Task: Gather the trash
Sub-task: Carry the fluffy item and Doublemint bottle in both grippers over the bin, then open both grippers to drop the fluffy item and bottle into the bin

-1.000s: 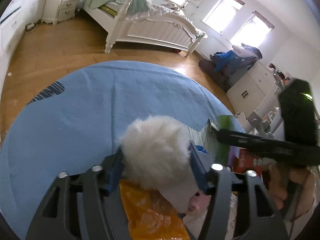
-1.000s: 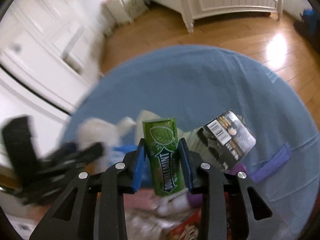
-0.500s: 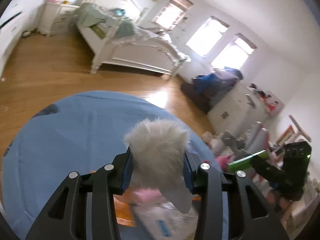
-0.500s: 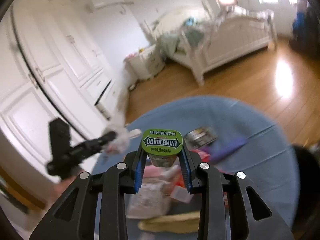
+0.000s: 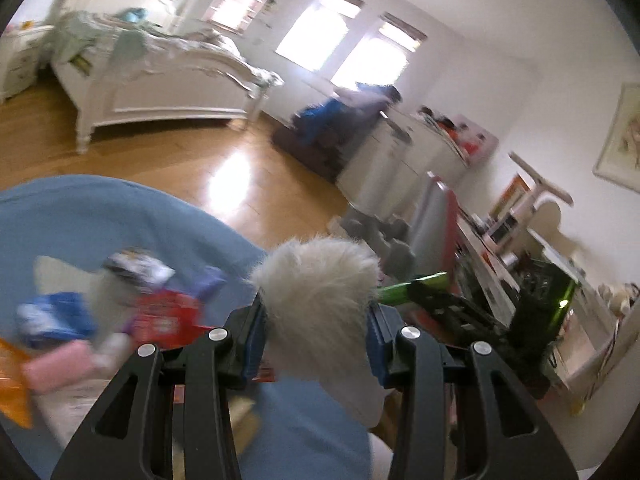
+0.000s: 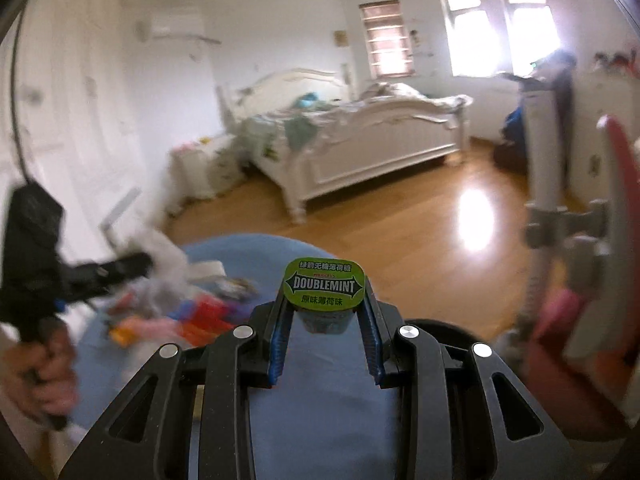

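My left gripper (image 5: 316, 340) clamps a white fluffy ball (image 5: 316, 300), my right gripper (image 6: 325, 340) clamps a green gum bottle (image 6: 324, 294); more wrappers (image 5: 160, 312) wait at nine o'clock on the blue cloth (image 5: 100, 216).

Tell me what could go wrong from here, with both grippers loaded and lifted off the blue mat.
1. The right gripper pinches the Doublemint gum container only near its top, so a swing might let it slip out.
2. The white fluffy piece in the left gripper is soft and bulges past the fingers; it may pull free.
3. The remaining trash pile sits near the blue mat's edge; a low pass could scatter it.
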`<move>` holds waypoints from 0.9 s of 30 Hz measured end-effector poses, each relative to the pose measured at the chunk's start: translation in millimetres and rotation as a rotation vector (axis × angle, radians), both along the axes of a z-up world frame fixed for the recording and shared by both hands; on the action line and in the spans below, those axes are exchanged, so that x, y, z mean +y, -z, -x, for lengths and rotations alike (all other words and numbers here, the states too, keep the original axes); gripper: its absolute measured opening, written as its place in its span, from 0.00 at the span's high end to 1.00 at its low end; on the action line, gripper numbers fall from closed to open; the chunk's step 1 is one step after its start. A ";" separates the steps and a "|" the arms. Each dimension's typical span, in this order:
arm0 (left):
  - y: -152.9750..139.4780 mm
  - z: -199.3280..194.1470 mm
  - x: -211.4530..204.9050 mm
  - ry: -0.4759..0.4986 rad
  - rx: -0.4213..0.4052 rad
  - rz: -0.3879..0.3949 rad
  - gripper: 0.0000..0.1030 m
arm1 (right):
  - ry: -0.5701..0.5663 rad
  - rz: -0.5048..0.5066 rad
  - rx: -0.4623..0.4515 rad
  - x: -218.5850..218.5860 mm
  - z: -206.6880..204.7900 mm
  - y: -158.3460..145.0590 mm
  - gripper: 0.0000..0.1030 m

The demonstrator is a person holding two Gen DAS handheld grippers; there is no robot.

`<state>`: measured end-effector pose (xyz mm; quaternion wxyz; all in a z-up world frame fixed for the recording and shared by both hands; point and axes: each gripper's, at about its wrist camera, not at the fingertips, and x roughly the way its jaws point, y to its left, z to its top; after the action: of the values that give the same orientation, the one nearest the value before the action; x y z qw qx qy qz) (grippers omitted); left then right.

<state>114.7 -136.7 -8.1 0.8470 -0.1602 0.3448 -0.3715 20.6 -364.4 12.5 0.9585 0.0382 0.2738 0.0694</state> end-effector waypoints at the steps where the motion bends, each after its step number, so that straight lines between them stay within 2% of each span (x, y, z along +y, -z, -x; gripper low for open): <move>1: 3.9 -1.9 -15.8 0.022 0.006 -0.003 0.59 | 0.012 0.018 0.006 -7.5 1.4 6.7 0.69; 7: 26.0 -11.0 -84.9 0.113 0.063 -0.018 0.59 | 0.081 0.023 0.077 -48.9 -7.2 55.6 0.69; 11: 43.0 -26.4 -113.3 0.136 0.115 -0.039 0.59 | 0.110 0.008 0.127 -74.8 -13.6 89.6 0.69; 19: 72.8 -50.5 -155.0 0.177 0.176 -0.115 0.59 | 0.118 -0.037 0.197 -102.0 -35.7 134.8 0.69; 27: 92.3 -63.7 -180.4 0.216 0.204 -0.168 0.59 | 0.135 -0.116 0.240 -117.8 -42.4 160.1 0.69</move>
<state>178.4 -317.1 -100.4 0.7732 -0.0876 0.4739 -0.4123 63.0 -482.2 -147.6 0.9176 0.1197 0.3788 0.0155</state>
